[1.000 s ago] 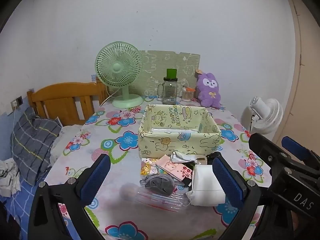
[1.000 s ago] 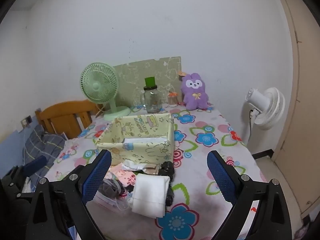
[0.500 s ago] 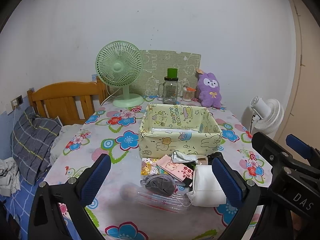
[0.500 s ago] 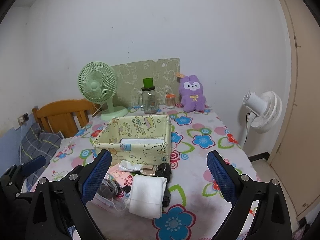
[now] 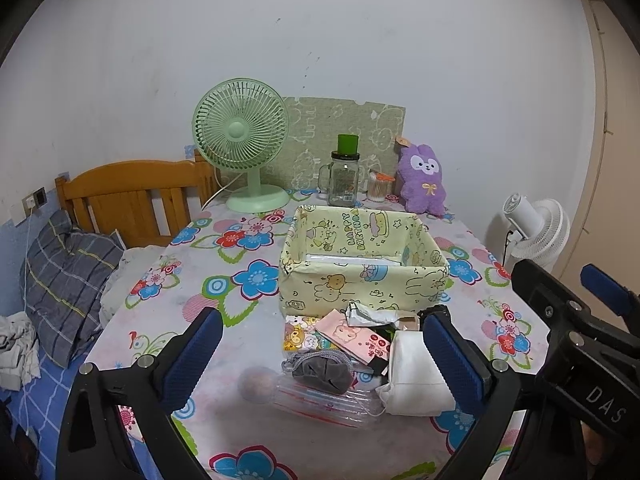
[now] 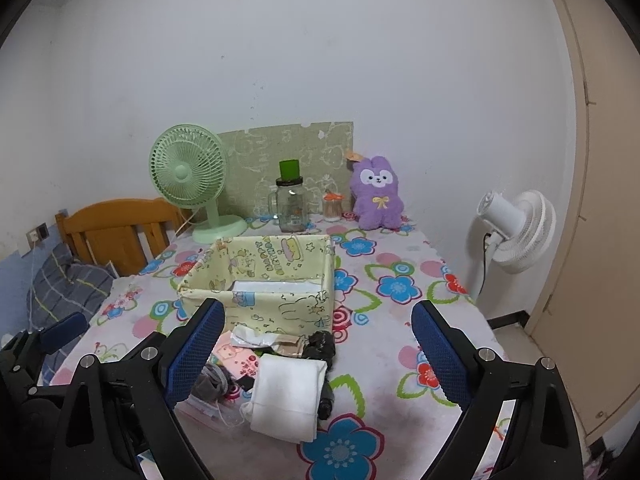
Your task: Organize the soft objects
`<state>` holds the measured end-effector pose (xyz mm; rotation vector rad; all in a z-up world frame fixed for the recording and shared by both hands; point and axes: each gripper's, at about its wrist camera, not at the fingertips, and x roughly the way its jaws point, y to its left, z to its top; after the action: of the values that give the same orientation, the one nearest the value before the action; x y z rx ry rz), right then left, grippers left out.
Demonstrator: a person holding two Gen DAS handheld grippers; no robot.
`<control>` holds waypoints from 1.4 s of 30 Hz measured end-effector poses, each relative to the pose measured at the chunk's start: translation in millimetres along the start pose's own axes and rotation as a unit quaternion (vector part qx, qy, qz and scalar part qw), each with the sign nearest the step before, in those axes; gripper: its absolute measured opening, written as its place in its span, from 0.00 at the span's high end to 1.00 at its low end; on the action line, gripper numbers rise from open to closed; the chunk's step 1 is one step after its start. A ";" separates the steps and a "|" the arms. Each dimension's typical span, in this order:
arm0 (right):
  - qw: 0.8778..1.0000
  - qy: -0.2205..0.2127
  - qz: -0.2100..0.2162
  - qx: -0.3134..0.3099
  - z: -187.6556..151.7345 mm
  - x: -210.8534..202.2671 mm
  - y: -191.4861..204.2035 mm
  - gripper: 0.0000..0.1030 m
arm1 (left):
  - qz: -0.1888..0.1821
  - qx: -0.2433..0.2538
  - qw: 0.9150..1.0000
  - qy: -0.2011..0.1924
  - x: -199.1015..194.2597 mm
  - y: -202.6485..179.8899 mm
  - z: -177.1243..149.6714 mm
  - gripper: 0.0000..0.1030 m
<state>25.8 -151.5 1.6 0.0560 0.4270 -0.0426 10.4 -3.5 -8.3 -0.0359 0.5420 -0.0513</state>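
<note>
- The soft things are piled on the desk (image 5: 168, 312), just on the near side of the yellow cloth box (image 5: 362, 258).
- The white folded cloth (image 6: 288, 398) is seen low and a little left of middle between the wide-open fingers of the right hand-held gripper (image 6: 316, 354); its long side runs near to far.
- The left hand-held gripper (image 5: 322, 358) is also held wide open with nothing in it, above the grey pouch (image 5: 324, 372).
- The right one is judged nearer the cloth.
- Both are held above the desk, pointed at the far wall.

"HAPPY BIRTHDAY" printed on inner wall of yellow cartoon-print fabric box (image 5: 362, 236). "DAS" in white on black right tool (image 5: 605, 403) body.
</note>
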 end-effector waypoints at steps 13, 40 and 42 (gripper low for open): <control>1.000 0.010 0.008 0.013 -0.3 3.1 -2.6 0.07 | -0.005 -0.003 1.000 -0.002 0.8 2.4 1.6 0.03; 1.000 0.014 0.009 0.016 -1.3 9.0 -7.1 0.07 | -0.011 -0.006 1.000 0.002 9.9 -2.5 -0.2 0.03; 1.000 0.014 0.010 0.017 -1.5 10.5 -8.1 0.07 | -0.014 -0.008 1.000 0.003 11.4 -2.7 -1.0 0.03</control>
<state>34.3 -159.8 -4.5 0.0935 0.4547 -0.0295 19.6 -6.9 -14.8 -0.0591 0.5482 -0.0754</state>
